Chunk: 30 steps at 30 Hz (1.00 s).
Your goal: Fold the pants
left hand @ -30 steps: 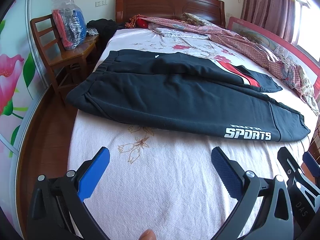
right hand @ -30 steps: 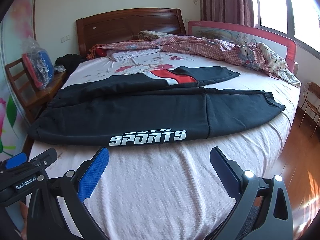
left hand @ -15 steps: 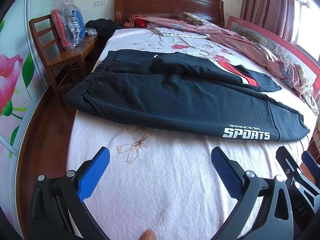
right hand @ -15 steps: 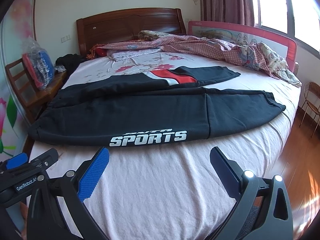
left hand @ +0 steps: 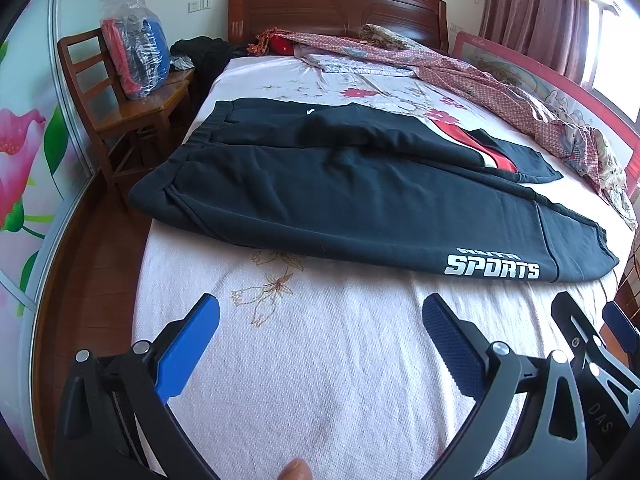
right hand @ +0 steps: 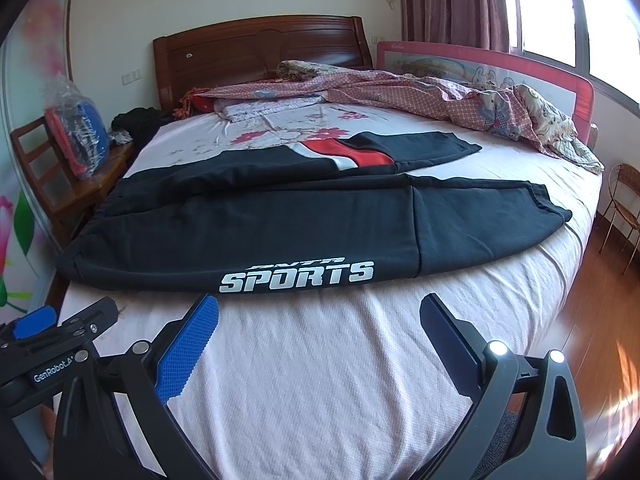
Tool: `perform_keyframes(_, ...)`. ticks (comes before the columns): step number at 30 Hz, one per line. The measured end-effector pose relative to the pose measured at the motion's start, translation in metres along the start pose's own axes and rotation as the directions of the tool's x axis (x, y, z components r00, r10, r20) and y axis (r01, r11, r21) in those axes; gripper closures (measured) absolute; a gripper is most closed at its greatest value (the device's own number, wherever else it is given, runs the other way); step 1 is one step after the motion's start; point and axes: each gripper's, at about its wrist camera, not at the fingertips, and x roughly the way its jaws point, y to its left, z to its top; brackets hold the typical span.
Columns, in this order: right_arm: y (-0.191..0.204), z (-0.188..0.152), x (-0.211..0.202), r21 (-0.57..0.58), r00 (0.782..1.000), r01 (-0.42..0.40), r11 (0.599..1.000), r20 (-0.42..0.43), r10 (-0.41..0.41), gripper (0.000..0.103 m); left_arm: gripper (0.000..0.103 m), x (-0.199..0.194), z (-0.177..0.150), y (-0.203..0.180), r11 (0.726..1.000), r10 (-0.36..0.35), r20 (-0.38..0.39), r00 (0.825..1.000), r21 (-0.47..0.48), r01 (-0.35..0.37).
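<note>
Black sweatpants with a white "SPORTS" print and a red and white stripe lie flat across the bed, waistband at the left, legs running right. They also show in the right wrist view. My left gripper is open and empty, above the bare sheet in front of the pants. My right gripper is open and empty, just short of the "SPORTS" print. Each gripper shows at the edge of the other's view.
The bed has a pink floral sheet and a wooden headboard. A crumpled checked blanket lies along the far right by a red bed rail. A wooden chair with a plastic-wrapped bundle stands left of the bed.
Both views have shifted only slightly; the pants lie as before and both grippers stay open.
</note>
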Motion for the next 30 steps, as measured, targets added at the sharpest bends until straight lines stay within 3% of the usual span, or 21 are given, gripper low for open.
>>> perform_keyframes(10,-0.0008,-0.0001,0.0010,-0.010,1.000,0.004,1.000,-0.012,-0.004,0.003,0.002,0.0010,0.0016,0.0009,1.000,0.003,-0.024,1.000,0.005,-0.003)
perform_keyframes(30,0.0050,-0.0034,0.0045,-0.049,0.999,0.020,0.999,-0.033,-0.021,0.003,0.002,0.0024,0.0013,0.0026,1.000,0.029,0.019,0.999,0.010,-0.029)
